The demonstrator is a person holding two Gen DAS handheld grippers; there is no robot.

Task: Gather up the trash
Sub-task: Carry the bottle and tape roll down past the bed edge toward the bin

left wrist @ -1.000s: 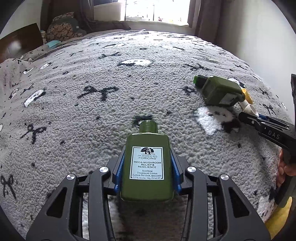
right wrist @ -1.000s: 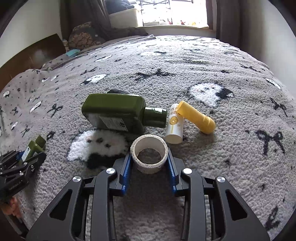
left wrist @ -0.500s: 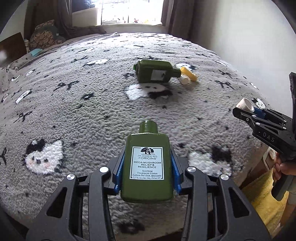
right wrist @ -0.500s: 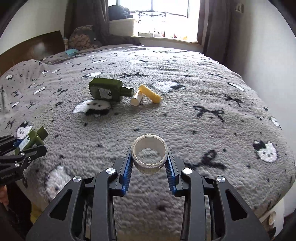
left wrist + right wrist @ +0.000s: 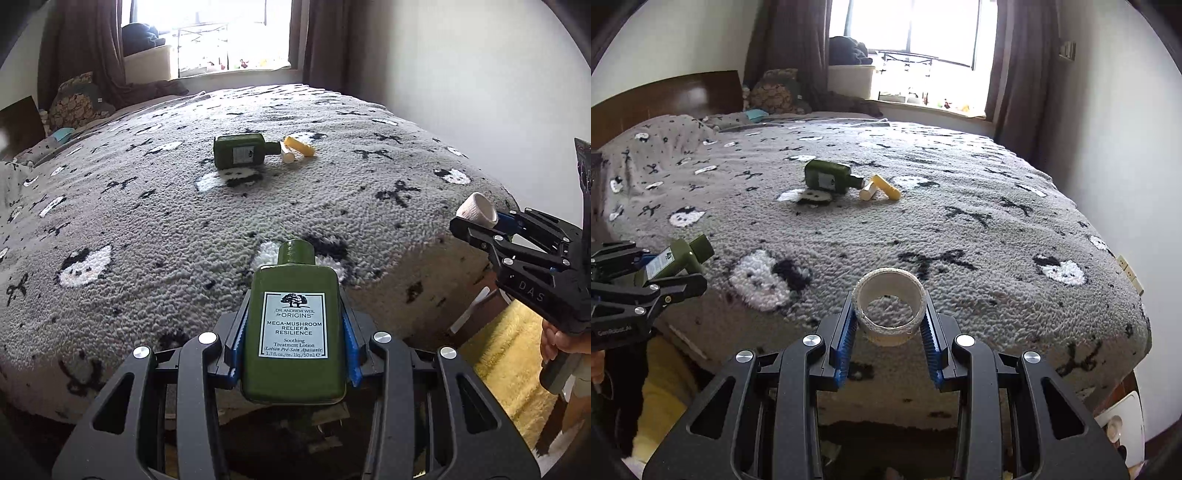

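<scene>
**Two pieces of trash lifted clear of the bed**

The left tongs (image 5: 293, 328), clamped on a small green lotion bottle (image 5: 294, 332), and the right tongs (image 5: 888, 325), clamped on a tape roll (image 5: 888, 304), have drawn back past the bed (image 5: 997, 236) edge. A larger green bottle (image 5: 827, 177) and two tubes remain.

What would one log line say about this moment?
left claw: shut on small green bottle | right claw: shut on tape roll | on bed: large green bottle, white tube, yellow tube
</scene>
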